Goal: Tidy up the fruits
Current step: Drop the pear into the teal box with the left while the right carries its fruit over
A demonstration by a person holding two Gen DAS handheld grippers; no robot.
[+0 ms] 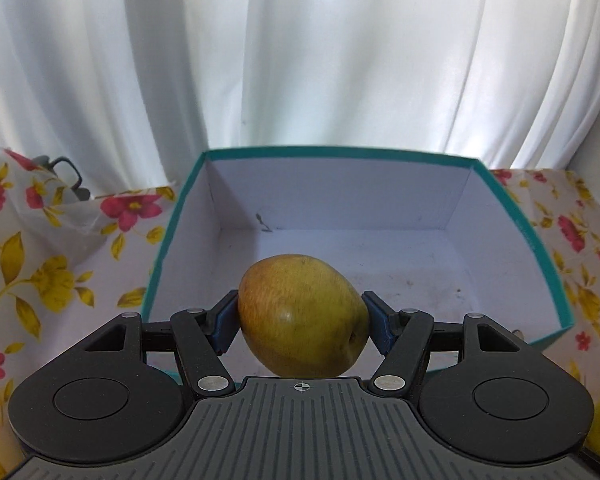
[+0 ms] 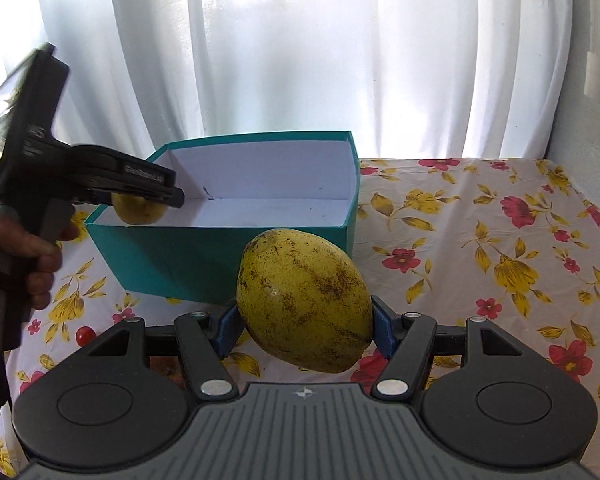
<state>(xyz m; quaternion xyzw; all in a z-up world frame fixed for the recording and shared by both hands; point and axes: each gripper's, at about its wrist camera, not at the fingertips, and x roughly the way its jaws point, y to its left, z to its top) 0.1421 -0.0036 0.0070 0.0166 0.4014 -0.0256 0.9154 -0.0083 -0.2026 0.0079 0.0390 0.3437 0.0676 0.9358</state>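
The left gripper (image 1: 302, 320), clamping a greenish-yellow mango (image 1: 302, 316) over the teal cardboard box (image 1: 532, 240), should lower before releasing, while the right gripper (image 2: 304, 326) grips a speckled yellow mango (image 2: 302, 300) nearby.

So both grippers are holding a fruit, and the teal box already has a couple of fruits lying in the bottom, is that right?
Not quite. The left gripper and right gripper each clamp a fruit, but the teal box has nothing lying in it. The left wrist view shows its bare white floor, with only the held fruit raised over it.
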